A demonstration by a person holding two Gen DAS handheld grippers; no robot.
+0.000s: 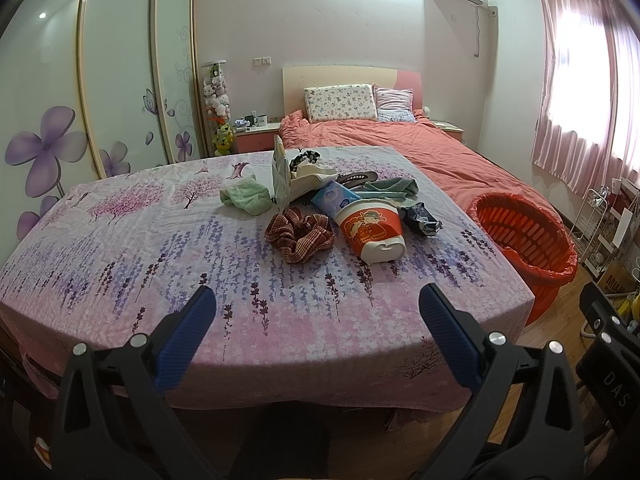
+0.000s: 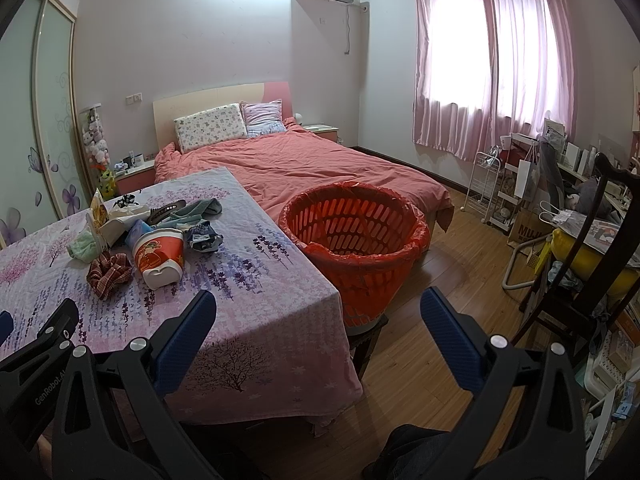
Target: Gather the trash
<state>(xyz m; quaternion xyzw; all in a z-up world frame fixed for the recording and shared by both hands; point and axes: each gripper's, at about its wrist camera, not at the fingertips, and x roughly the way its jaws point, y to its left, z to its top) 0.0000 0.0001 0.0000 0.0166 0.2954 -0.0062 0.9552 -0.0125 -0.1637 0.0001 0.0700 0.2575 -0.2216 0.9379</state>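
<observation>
Not started: both grippers, left gripper [image 1: 318, 320] and right gripper [image 2: 319, 320], fingers spread and empty; cup [image 1: 372, 230], wrapper [image 1: 420, 218] on bench [image 1: 120, 240], bin [image 2: 352, 236] looks empty.

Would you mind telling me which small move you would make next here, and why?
I would probably move the right hand-held gripper forward and left to the tipped red cup. Both grippers are open and empty, the cup is the nearest trash on the table, and the red basket stands just right of the table for an easy drop.
</observation>
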